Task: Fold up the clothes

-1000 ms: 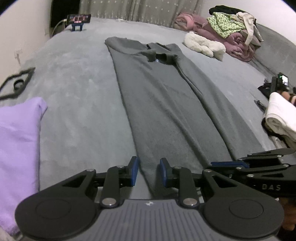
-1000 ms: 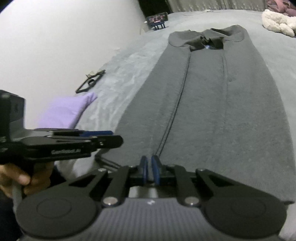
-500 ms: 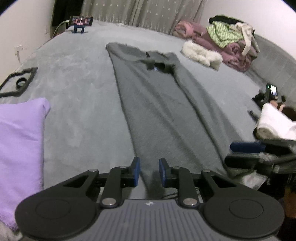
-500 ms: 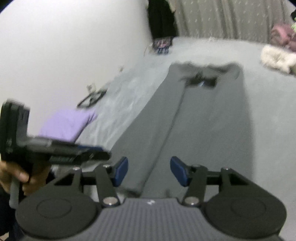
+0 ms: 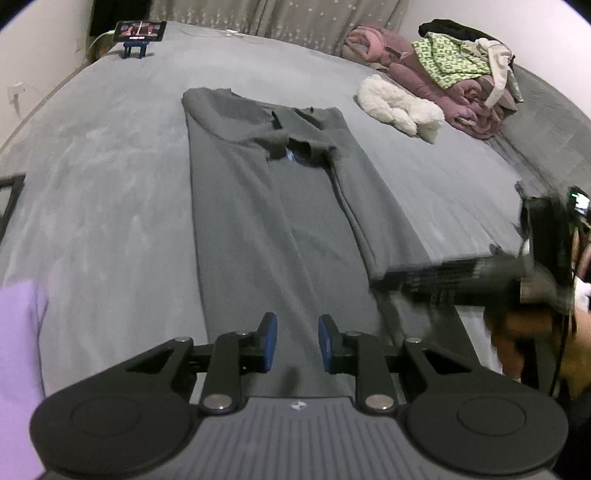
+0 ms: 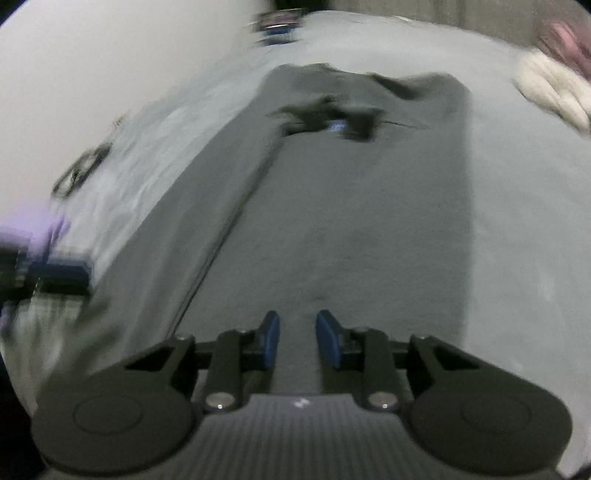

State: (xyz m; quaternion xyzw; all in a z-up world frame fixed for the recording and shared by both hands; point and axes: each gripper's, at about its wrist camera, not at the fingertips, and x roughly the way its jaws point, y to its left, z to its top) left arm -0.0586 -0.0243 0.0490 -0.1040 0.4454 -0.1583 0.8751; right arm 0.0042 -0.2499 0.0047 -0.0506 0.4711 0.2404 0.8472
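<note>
Both jaws parted, empty; grey garment [image 5: 280, 221] flat on bed [image 5: 92, 192], near hem under left gripper [image 5: 297, 343] and right gripper [image 6: 297, 339].

Your left wrist view sits low at the near end of the grey bed [image 5: 110, 155], facing along the dark grey garment [image 5: 258, 221] toward the curtain; sharp. Your right wrist view looks the same way from just to the right, closer over the garment [image 6: 351, 221], blurred. Both share the garment, phone stand [image 5: 139, 35] and white fleece [image 5: 399, 107].
</note>
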